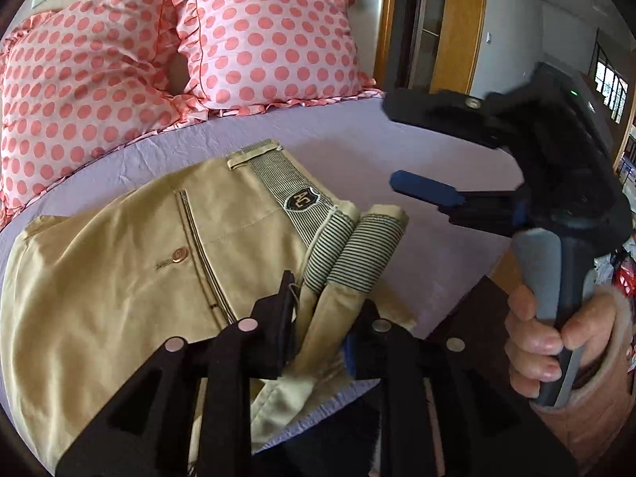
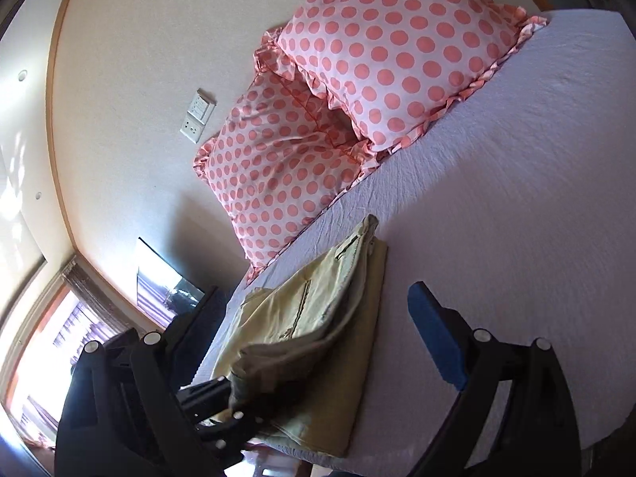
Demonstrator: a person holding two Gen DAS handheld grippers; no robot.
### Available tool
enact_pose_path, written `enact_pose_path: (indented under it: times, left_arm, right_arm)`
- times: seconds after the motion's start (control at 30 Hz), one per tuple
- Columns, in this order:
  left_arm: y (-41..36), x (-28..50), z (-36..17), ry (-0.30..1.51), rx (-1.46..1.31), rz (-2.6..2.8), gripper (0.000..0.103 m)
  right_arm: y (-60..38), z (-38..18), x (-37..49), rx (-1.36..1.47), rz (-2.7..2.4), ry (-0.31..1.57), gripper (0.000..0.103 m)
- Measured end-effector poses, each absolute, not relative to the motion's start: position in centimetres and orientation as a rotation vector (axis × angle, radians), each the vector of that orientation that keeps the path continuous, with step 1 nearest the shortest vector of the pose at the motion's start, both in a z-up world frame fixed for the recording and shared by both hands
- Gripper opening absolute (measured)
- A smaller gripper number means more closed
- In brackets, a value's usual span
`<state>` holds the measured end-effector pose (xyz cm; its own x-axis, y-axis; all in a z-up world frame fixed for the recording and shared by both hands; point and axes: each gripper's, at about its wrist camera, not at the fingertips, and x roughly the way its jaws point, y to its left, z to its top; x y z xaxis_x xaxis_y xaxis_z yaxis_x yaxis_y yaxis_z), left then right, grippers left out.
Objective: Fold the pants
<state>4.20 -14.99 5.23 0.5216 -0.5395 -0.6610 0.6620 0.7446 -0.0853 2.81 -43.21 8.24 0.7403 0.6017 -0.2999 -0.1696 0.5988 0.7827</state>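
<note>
Khaki pants (image 1: pixel 131 262) with a striped inner waistband lie folded on the lilac bed sheet (image 1: pixel 397 147). My left gripper (image 1: pixel 328 318) is shut on the rolled-cuff leg ends (image 1: pixel 349 254), holding them over the folded pants. My right gripper (image 1: pixel 401 151) hovers open and empty above the sheet to the right of the pants, held by a hand (image 1: pixel 556 342). In the right wrist view the pants (image 2: pixel 318 326) lie stacked, with the left gripper (image 2: pixel 216 405) at their near end, and my right gripper (image 2: pixel 314 310) has its jaws wide apart.
Two pink polka-dot pillows (image 1: pixel 274 35) (image 1: pixel 79 91) lie at the head of the bed. A wall with sockets (image 2: pixel 196 115) is behind them. A wooden door frame (image 1: pixel 457 20) stands at the right. A window (image 2: pixel 59 342) is to the left.
</note>
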Motion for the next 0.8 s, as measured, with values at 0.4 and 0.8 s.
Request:
enact_pose_path:
  times: [0.4, 0.8]
  left_arm:
    - [5.9, 8.3, 8.9, 0.775, -0.194, -0.506, 0.056]
    - [9.6, 16.9, 4.6, 0.986, -0.299, -0.488, 0.068]
  right_arm:
    - [-39.2, 6.8, 9.4, 0.618, 0.477, 0.883, 0.064]
    - [-38.6, 6.5, 11.8, 0.63, 0.527, 0.912, 0.058]
